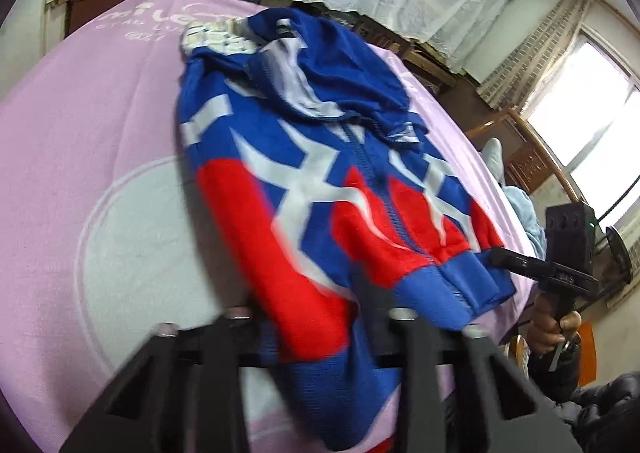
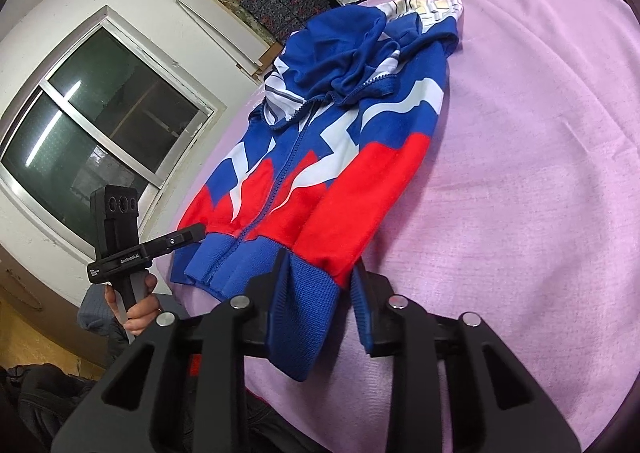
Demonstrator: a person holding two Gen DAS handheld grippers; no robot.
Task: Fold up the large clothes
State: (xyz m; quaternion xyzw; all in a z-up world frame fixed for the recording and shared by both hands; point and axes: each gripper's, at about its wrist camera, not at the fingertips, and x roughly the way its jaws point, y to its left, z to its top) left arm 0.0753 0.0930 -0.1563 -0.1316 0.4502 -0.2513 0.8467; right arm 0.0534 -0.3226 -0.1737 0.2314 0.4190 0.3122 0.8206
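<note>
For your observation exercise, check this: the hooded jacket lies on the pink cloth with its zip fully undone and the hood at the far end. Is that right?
Not quite. The jacket lies on the pink cloth with its hood at the far end, but the zip is closed along the front, as the right wrist view shows.

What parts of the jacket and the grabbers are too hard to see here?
Left wrist view: red, white and blue hooded zip jacket drapes over the left gripper, hiding its grip; motion blur too.
Right wrist view: the jacket's blue ribbed cuff covers the right gripper, hiding its grip.
</note>
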